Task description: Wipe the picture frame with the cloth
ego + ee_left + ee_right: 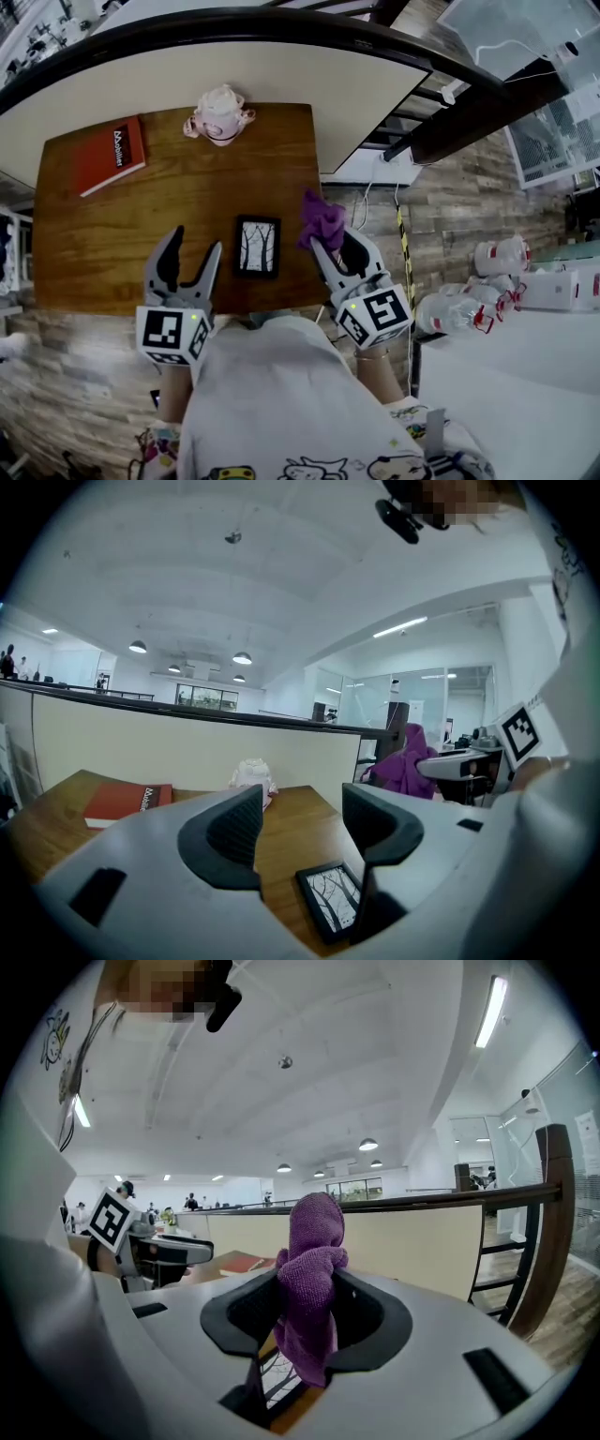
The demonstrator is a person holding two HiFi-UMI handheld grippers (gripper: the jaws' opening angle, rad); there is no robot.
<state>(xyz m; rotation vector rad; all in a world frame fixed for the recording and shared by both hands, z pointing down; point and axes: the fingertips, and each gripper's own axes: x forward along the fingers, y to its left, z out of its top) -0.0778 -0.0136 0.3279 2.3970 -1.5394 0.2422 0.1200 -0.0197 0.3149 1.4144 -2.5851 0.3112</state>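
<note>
A small black picture frame [257,247] with a tree drawing lies flat near the front edge of the wooden table [112,216]; it also shows under my left jaws [330,899]. My right gripper [330,246] hangs just right of the frame, shut on a bunched purple cloth [322,219] that stands up between its jaws [307,1288]. My left gripper [192,253] hovers left of the frame, open and empty [300,832]. The purple cloth [403,761] is visible from the left gripper view too.
A red book [110,155] lies at the table's back left. A pink-white plush ornament [220,114] sits at the back middle. A cream partition wall [281,66] runs behind the table. Bottles [469,309] and white boxes stand on the floor at right.
</note>
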